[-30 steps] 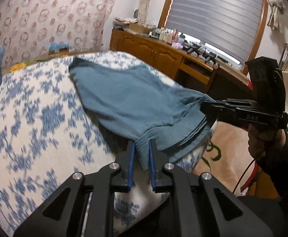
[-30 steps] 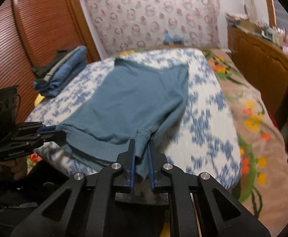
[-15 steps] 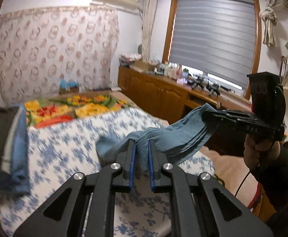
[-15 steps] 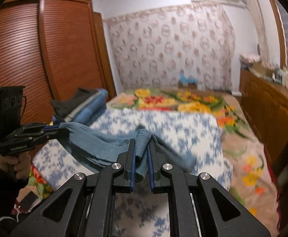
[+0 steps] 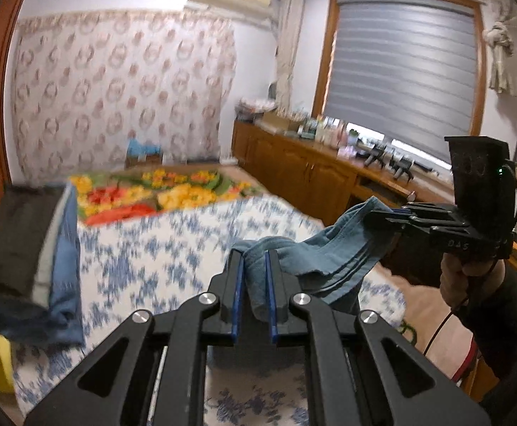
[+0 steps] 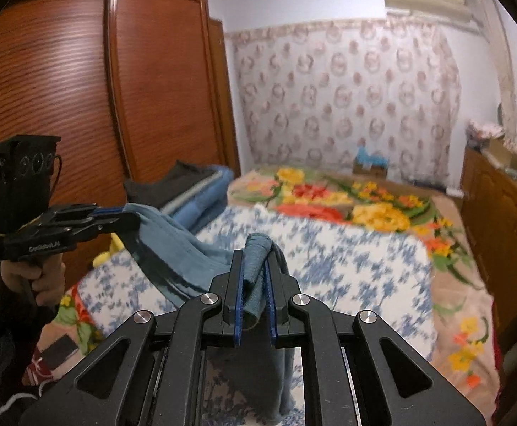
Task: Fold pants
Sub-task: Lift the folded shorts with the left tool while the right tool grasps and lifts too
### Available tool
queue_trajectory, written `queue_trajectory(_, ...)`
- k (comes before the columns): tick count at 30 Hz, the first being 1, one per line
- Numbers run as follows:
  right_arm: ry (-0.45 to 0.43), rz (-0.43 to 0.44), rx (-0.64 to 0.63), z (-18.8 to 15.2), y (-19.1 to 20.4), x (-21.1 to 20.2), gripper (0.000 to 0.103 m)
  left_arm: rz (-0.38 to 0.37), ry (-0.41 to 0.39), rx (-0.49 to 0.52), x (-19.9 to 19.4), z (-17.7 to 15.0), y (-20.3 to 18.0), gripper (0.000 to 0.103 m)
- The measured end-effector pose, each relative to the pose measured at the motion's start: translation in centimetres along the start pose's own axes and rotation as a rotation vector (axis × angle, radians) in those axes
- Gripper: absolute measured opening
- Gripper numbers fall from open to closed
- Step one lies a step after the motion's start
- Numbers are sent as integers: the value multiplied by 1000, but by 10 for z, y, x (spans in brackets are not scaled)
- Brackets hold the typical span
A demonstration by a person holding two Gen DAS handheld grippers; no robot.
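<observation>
Left gripper (image 5: 253, 277) clamped on blue pants (image 5: 315, 259), lower centre. Right gripper (image 6: 253, 277) clamped likewise; fabric edge slung between, raised above bed (image 5: 173, 248).

I hold my left gripper (image 5: 253, 277) and right gripper (image 6: 255, 277) raised level side by side, each pointing forward with its jaws clamped on blue cloth, a bare hand (image 6: 33, 277) gripping the left handle.

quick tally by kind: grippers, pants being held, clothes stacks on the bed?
Hand-held grippers: 2, left hand-held gripper and right hand-held gripper
Pants: 1, teal, clamped by both
Clothes stack: 1
Total: 4
</observation>
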State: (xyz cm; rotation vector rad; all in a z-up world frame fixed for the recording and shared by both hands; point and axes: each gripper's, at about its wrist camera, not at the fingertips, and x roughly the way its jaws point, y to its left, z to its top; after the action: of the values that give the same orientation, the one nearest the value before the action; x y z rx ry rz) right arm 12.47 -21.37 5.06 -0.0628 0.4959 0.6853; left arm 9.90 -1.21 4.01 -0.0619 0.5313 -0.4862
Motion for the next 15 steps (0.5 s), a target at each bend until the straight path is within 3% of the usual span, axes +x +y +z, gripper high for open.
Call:
queue_trajectory(4, 84, 21, 41, -22, -13, 40, 8, 4, 65, -34, 31, -19, 14, 8)
queue_trajectory(8, 138, 31, 61, -30, -28, 72, 8, 26, 93, -52, 57, -17, 29, 8)
queue_trajectory(11, 148, 17, 36, -15, -39, 93, 8, 42, 87, -42, 71, 4, 39, 8)
queue_trajectory(15, 111, -11, 3, 30, -56, 112, 7, 81, 40, -1, 85, 59, 54, 8)
